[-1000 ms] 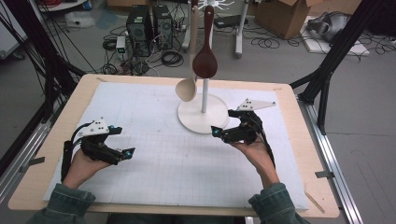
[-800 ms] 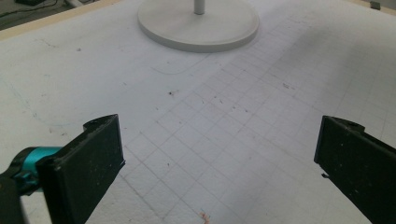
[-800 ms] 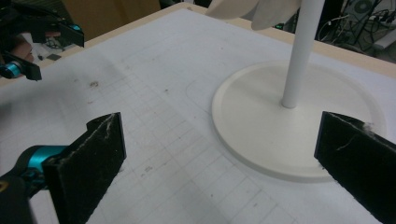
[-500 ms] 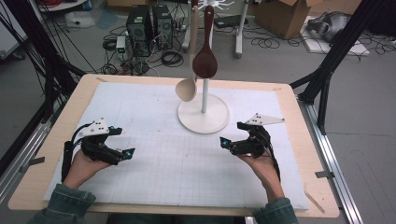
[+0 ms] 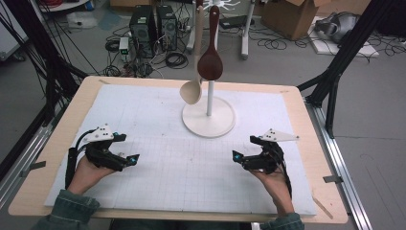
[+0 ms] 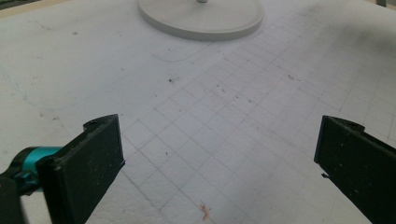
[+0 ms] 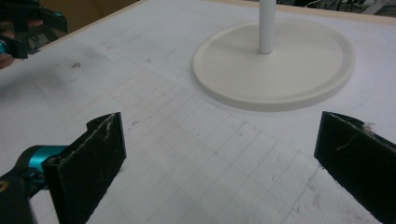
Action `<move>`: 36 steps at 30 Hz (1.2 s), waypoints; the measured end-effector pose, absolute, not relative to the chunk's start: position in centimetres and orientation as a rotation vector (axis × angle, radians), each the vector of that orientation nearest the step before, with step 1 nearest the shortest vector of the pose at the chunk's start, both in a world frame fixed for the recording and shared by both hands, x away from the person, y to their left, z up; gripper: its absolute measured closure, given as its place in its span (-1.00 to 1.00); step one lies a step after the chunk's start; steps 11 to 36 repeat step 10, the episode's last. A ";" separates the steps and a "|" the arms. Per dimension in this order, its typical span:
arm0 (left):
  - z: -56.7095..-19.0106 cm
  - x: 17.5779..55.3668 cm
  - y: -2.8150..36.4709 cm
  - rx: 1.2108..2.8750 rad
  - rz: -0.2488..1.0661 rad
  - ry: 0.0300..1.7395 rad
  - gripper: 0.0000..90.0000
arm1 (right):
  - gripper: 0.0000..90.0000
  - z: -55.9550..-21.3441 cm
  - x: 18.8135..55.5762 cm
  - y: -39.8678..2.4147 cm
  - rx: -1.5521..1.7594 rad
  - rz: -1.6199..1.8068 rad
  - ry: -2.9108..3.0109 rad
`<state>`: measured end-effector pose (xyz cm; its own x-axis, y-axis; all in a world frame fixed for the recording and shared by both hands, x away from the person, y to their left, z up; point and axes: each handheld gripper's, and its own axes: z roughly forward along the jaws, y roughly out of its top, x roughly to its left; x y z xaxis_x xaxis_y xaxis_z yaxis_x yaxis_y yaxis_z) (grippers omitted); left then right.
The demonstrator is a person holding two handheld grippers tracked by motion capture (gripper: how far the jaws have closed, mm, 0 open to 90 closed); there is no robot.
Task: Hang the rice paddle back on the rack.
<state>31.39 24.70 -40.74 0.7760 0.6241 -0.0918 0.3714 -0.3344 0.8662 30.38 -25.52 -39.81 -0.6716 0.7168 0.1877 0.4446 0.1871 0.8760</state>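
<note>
Here, the high view takes in the whole surface [image 5: 306, 143], its white gridded mat [image 5: 182, 167], and the white stand [image 5: 208, 117] near the far middle, with two spoons hanging against its thin pole: a dark brown spoon [image 5: 211, 62] with its bowl downward, and a pale wooden spoon [image 5: 191, 90] hanging lower, just to the left of the pole. The left gripper [image 5: 130, 159] and the right gripper [image 5: 238, 157] rest low on the mat at either side, each in a hand, well apart from the stand and from each other.

The left gripper view shows the near edge of the stand's round base [image 6: 201, 18] at the top, beyond bare mat, and its two black jaws spread wide with nothing between them. The right gripper view shows the base [image 7: 275, 63] more fully, with the foot of the pole [image 7: 266, 25] rising from its centre; its jaws are likewise spread and empty, flecked with pale fibres. The other gripper appears at the upper left corner. The spoons lie above the frame of both gripper views.
</note>
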 end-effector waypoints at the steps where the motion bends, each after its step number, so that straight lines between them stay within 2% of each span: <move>1: -40.8 31.4 24.8 1.956 0.318 0.752 -0.96 | -0.97 -40.0 30.2 -25.6 1.113 1.475 2.204; 10: -41.5 31.4 24.9 1.938 0.315 0.756 -0.96 | -0.97 -41.3 29.1 -25.6 1.115 1.469 2.189; 36: -41.5 31.4 24.9 1.938 0.315 0.756 -0.96 | -0.97 -41.3 29.1 -25.6 1.115 1.469 2.189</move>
